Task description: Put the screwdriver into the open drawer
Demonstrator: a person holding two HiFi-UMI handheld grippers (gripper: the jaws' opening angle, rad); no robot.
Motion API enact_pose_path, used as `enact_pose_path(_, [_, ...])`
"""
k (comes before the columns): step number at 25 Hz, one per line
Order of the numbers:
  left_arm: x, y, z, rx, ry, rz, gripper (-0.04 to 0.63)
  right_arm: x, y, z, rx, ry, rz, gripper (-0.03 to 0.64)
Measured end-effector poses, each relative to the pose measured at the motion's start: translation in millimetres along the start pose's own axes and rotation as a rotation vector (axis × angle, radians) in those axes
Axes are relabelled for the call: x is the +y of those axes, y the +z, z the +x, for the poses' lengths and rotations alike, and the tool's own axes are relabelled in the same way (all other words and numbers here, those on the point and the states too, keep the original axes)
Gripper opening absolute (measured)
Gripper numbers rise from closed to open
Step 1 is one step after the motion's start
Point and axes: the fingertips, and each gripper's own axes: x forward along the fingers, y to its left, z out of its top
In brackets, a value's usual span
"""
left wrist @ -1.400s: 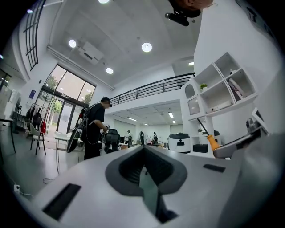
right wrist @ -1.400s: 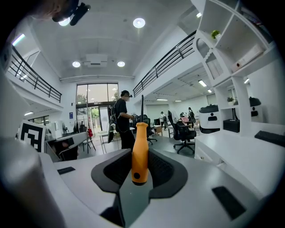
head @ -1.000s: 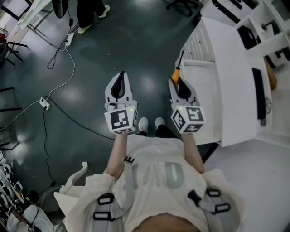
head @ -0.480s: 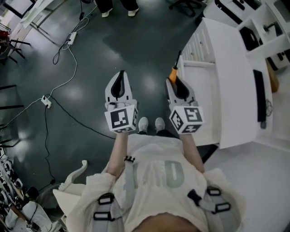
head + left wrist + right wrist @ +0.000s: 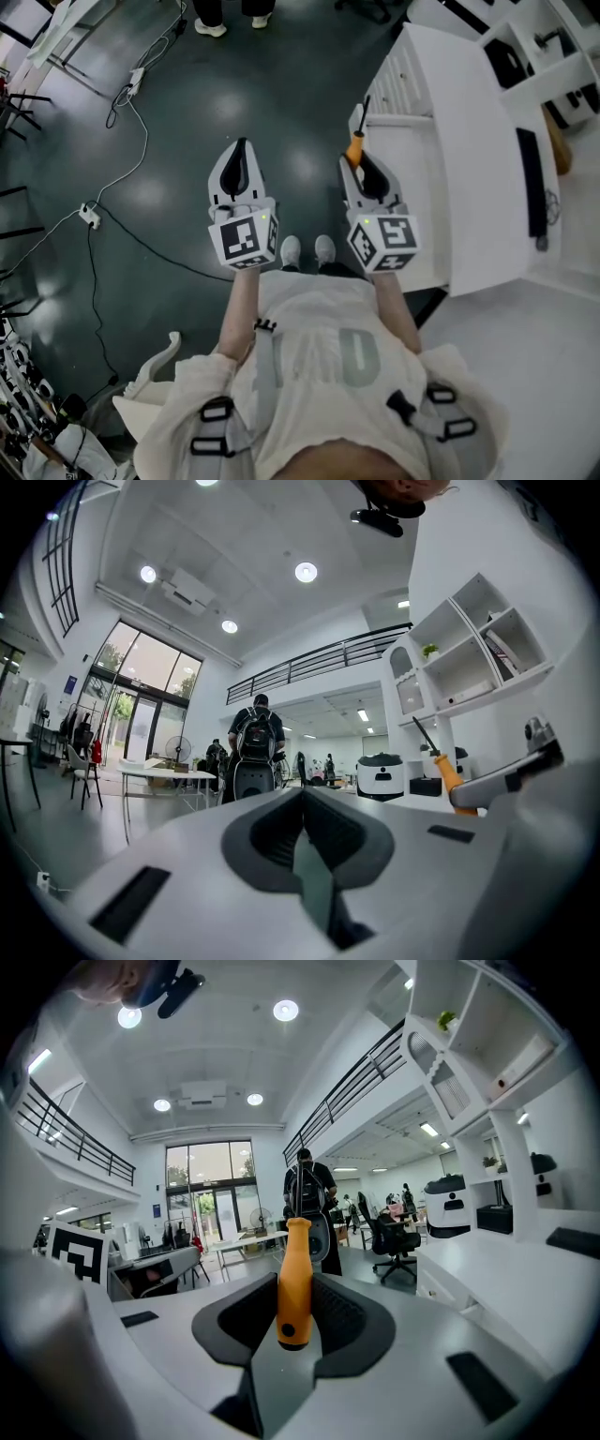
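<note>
Gripping screwdriver (image 5: 354, 149) unchanged, right hand-held gripper (image 5: 360, 163) stays beside drawer (image 5: 401, 86).

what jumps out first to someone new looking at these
The orange-handled screwdriver is clamped in the right tongs, shaft pointing forward. The left tongs are shut and empty over the dark floor, and a long white cabinet runs along the person's right.

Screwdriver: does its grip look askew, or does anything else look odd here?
Nothing stands out. The right gripper holds the screwdriver by its orange handle, squarely between the fingers, with the shaft pointing ahead. The left gripper is shut with nothing in it.
</note>
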Motion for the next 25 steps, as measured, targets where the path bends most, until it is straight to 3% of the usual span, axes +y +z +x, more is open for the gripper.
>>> enact_pose_path(7, [-55,12,22,-0.007,-0.161,0.010,0.005,-30,9,-16,-0.019,-0.088,-0.010,0.112])
enact_pose_path(19, [-183,27,48,-0.078,-0.473,0.046,0.006,-119,8,-105,-0.077,-0.409,0.035,0.112])
enact_pose_path(25, [-224,28,44,-0.072,-0.561,0.037,0.005,-143,1,-145,-0.087,-0.523,0.054,0.112])
